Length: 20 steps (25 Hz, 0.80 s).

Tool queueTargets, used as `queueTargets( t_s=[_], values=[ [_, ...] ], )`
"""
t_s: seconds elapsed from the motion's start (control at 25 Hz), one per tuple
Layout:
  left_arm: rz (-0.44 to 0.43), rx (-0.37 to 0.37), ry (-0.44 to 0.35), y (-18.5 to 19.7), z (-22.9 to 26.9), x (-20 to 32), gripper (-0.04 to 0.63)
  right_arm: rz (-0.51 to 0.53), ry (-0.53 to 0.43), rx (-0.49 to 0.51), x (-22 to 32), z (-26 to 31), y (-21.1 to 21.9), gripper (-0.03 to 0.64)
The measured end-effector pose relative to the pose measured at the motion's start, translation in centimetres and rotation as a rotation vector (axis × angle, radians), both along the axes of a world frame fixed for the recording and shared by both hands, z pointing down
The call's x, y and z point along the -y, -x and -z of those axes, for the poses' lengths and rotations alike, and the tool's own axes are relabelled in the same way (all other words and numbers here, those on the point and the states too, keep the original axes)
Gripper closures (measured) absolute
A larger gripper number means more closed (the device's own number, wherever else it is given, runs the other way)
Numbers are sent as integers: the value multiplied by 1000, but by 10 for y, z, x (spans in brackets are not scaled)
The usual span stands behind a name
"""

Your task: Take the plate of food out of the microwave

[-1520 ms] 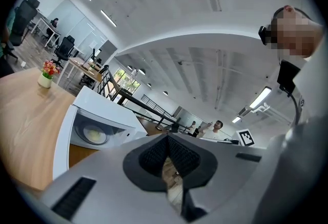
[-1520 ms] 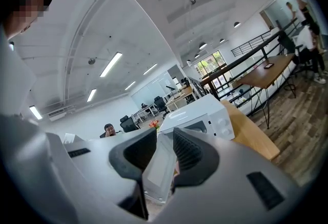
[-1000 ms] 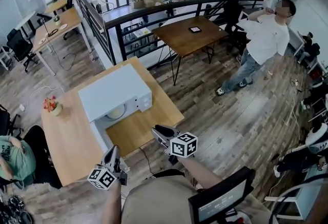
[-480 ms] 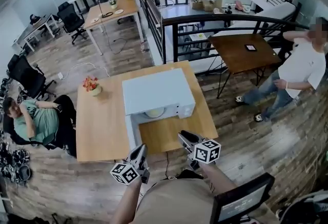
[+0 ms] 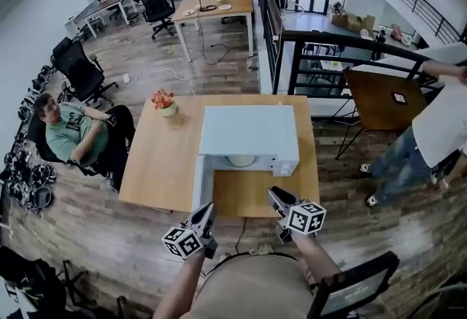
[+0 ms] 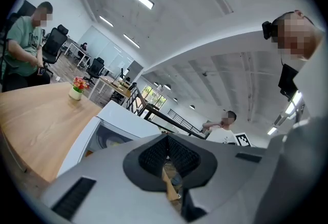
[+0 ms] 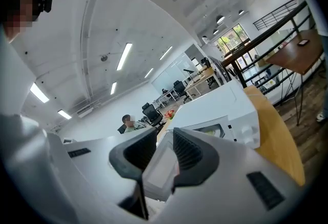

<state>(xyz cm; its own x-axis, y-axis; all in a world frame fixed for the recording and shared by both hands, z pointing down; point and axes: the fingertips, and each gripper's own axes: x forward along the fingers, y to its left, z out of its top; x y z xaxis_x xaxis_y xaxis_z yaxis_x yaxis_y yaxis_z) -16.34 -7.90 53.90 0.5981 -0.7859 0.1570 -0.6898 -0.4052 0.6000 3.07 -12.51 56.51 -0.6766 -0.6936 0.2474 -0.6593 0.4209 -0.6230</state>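
The white box-shaped microwave (image 5: 248,136) is found standing on the light wooden table (image 5: 157,171), its door (image 5: 198,182) already swung out to the left so that the cavity is laid open for access. The pale round plate of food (image 5: 241,160) is noted inside that cavity, untouched. The left tool (image 5: 207,211) is clenched on nothing and held short of the table edge. The right tool (image 5: 276,196) is parted slightly, with nothing between its 2 jaws, and is pointed toward the opening, which is judged as readiness to reach in.
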Motion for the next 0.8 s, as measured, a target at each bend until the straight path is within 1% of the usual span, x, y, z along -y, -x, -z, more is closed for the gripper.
queueTargets(
  t_s=[0.16, 0.44, 0.6, 0.8],
  values=[
    [38, 1, 9, -14, -7, -6, 592, 25, 0, 21, 0, -2, -15, 529],
    [70, -2, 2, -38, -9, -5, 592, 54, 15, 54, -2, -10, -33, 529],
    [63, -2, 8, -48, -12, -7, 592, 59, 40, 57, -7, -18, -37, 531],
    [47, -9, 23, -44, -17, 2, 592, 40, 40, 43, -3, -21, -37, 529]
  ],
)
